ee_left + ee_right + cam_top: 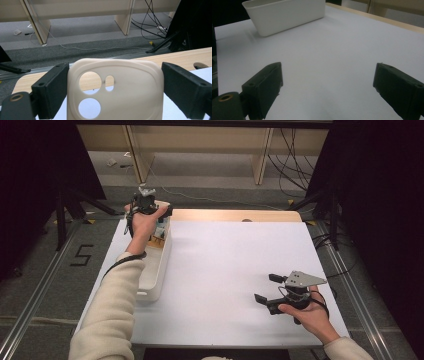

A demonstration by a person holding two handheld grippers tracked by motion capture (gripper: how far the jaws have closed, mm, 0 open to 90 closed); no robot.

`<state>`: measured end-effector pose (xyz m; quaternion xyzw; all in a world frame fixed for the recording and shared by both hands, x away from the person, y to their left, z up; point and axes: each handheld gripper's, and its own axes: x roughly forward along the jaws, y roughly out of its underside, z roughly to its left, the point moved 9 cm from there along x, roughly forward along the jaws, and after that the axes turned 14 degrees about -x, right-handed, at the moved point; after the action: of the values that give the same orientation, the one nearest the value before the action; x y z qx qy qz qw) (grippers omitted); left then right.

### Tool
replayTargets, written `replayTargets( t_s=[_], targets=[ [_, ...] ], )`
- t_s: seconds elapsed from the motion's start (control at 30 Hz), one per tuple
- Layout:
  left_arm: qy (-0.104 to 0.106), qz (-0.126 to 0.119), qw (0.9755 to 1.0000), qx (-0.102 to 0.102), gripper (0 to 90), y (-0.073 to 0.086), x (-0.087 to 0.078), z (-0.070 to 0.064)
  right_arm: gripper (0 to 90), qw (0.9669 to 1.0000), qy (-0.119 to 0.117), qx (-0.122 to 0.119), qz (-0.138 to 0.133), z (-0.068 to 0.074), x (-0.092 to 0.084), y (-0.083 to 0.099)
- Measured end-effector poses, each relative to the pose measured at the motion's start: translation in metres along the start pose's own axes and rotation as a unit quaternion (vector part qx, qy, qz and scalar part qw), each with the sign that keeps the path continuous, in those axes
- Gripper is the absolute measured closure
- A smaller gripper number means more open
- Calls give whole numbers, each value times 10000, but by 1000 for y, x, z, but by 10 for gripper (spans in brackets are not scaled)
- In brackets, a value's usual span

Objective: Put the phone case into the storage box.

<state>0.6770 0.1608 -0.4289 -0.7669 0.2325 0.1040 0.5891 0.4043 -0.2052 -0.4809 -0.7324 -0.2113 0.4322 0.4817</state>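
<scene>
Your left gripper [161, 213] is up at the far left of the table, hanging over the far end of the white bin [156, 280], and its jaws are pinching a cream phone case [115, 90]. In the left gripper view the case stands between the two black jaws with its camera cut-outs facing the lens; the left jaw presses on its edge, while the right jaw looks just off the other edge, so I'd call the grip light rather than firm. Holding it upright by its sides makes sense: the soft shell stays flat and the open back is free for whatever goes next. Below and just behind those jaws the bin runs back toward you along the table's left edge, and there are small items in its far end that I can't make out, so my guess is you've just lifted the case from there. Ahead of the left jaws lie the wooden strip [190, 56] of the table and the floor beyond. Across the bare white table top [225, 270], well apart from the case, your right gripper [266, 288] rests low near the front right corner, jaws spread wide and holding nothing. In the right gripper view there is white surface between them and the bin far ahead to their left. It reads as parked and ready, pointed toward the middle so it can receive or steady the case once you bring it over.
</scene>
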Motion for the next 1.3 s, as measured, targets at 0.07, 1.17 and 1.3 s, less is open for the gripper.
replayTargets(
  t_s=[0.07,1.17,1.3],
  targets=[
    [7,3,10000,-8,105,0,0,0,99,10000,4,1,2,0,0,0],
    [105,117,9999,-57,103,8,-1,4,100,10000,-9,0,17,0,1,0],
    [113,115,9999,-53,103,8,-1,4,101,10000,-14,-4,19,1,1,0]
  ],
)
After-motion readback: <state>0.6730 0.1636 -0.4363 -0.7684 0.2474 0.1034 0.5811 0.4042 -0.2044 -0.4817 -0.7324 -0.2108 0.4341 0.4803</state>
